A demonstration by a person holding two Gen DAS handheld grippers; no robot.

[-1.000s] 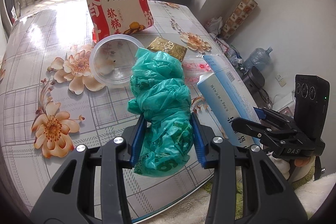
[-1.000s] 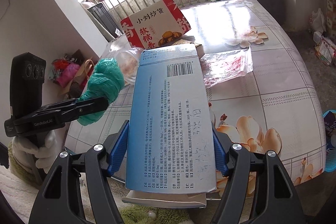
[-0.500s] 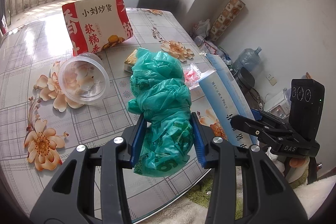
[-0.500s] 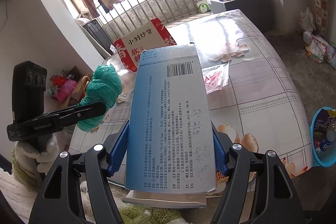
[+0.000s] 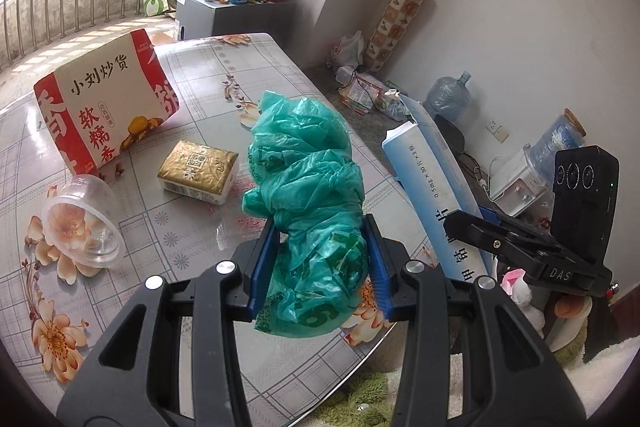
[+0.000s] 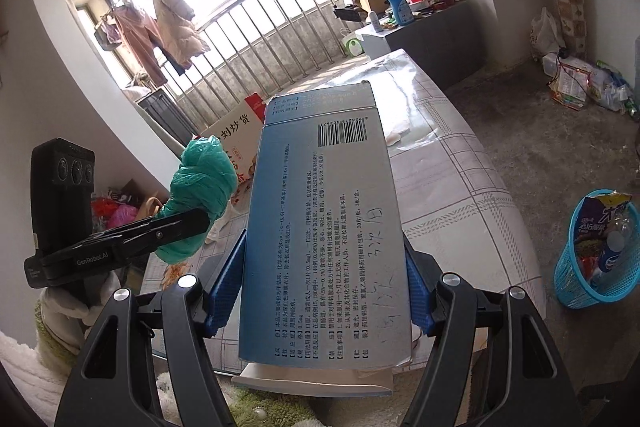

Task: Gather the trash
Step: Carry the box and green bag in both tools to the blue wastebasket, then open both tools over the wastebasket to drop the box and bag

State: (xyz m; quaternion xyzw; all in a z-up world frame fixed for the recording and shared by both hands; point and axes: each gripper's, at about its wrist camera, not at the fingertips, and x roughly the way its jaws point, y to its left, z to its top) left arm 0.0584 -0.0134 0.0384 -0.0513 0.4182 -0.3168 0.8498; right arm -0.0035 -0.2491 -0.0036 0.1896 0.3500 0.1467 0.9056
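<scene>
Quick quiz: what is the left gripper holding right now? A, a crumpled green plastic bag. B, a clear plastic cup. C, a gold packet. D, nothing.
A: the left gripper has its blue pads pressed on both sides of the crumpled green plastic bag.

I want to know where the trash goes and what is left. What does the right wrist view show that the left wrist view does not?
Only the right wrist view shows the blue waste basket on the floor, already holding wrappers. Only the left wrist view shows the gold packet and the clear plastic cup lying on the table. Both show the green plastic bag in the left gripper, the blue box in the right gripper, and the red snack box.
</scene>
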